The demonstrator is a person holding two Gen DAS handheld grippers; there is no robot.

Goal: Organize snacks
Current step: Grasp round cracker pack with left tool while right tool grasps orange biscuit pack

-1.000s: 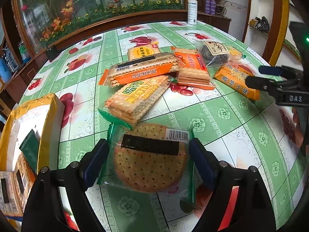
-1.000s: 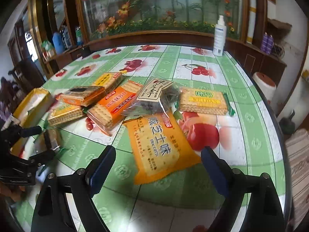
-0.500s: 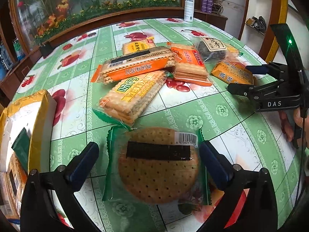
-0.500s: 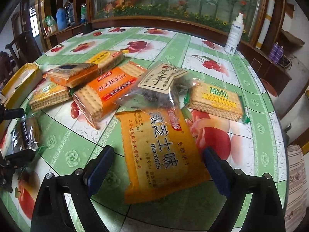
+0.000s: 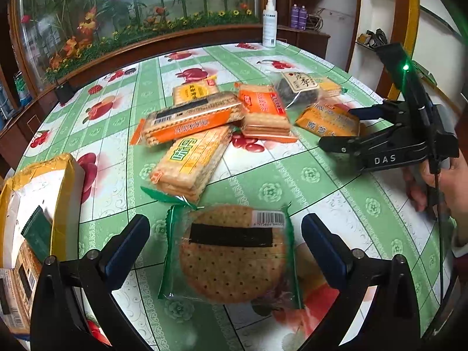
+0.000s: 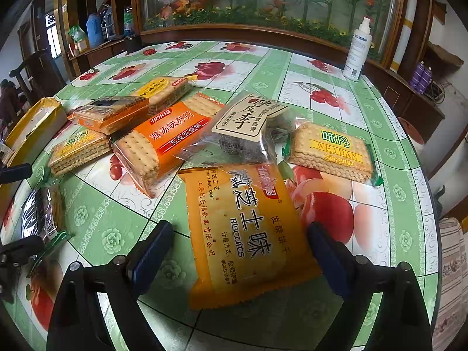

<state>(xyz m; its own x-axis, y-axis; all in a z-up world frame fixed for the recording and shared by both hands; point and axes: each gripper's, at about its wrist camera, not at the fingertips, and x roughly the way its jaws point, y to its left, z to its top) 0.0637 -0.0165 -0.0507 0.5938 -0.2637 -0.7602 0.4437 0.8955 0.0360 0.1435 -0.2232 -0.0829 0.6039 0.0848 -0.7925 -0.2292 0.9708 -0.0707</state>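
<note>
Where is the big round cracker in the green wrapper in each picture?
Left wrist view: the round cracker pack lies at bottom centre, between the open fingers of the left hand-held gripper.
Right wrist view: it sits at the far left edge, seen edge-on.
Shared landmark: the white spray bottle at the table's far side.

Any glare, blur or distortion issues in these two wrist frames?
Left wrist: strong fisheye bowing of the table, black vignette corners, round cracker pack slightly smeared, green LED flare on the right gripper. Right wrist: same barrel warp, orange biscuit pack sharp, soft sheen on the clear plum bag.
</note>
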